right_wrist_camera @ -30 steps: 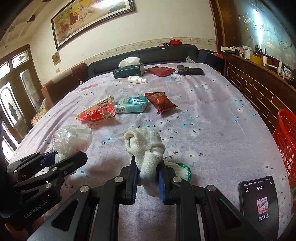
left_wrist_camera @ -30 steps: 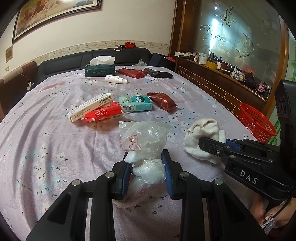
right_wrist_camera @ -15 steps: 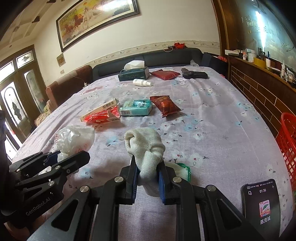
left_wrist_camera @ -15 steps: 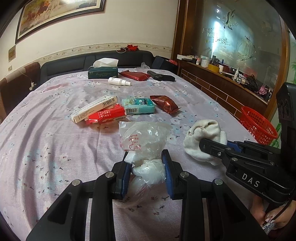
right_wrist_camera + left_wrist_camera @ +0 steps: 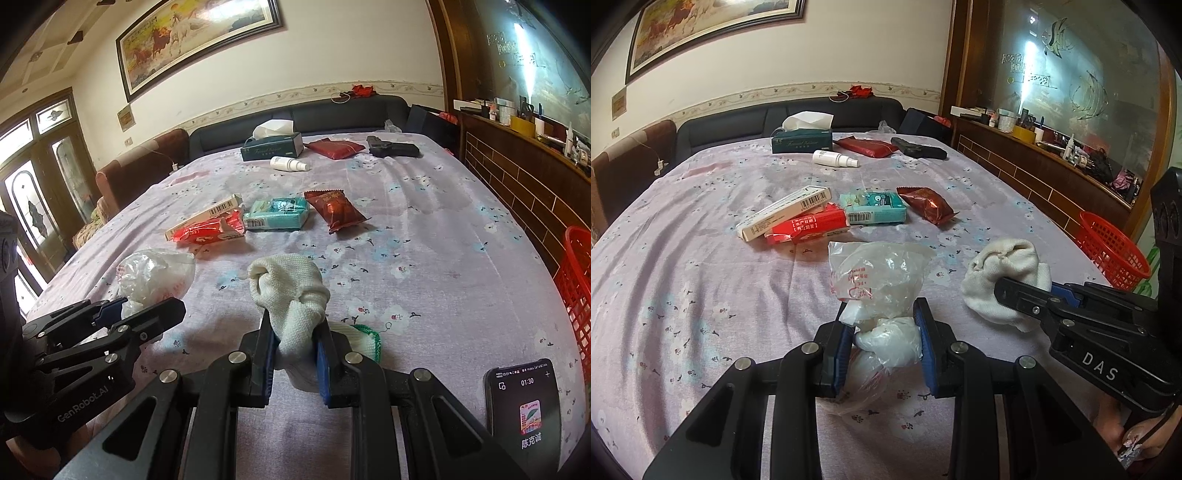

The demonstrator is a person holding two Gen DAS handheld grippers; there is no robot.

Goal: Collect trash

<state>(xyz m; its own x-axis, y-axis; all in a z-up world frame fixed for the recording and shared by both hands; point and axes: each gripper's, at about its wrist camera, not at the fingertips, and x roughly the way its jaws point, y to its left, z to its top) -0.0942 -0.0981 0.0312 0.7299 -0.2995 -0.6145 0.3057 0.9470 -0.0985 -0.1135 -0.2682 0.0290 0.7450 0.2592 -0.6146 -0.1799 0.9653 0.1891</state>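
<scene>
My left gripper (image 5: pixel 882 321) is shut on a crumpled clear plastic bag (image 5: pixel 879 273) with red print, held just above the flowered tablecloth; the bag also shows in the right wrist view (image 5: pixel 151 273). My right gripper (image 5: pixel 295 332) is shut on a white knitted cloth (image 5: pixel 291 291) with a green edge; the cloth also shows in the left wrist view (image 5: pixel 1001 273), to the right of the bag. A red basket (image 5: pixel 1112 243) stands off the table's right edge.
Mid-table lie a white carton (image 5: pixel 783 212), a red packet (image 5: pixel 809 227), a teal tissue pack (image 5: pixel 873 208) and a dark red snack wrapper (image 5: pixel 927 208). At the far end are a tissue box (image 5: pixel 801 138), a white bottle (image 5: pixel 833 158) and a black object (image 5: pixel 918 147). A phone (image 5: pixel 524 402) lies near right.
Both grippers have lifted slightly with the bag and the cloth still held. Nothing on the table has moved.
</scene>
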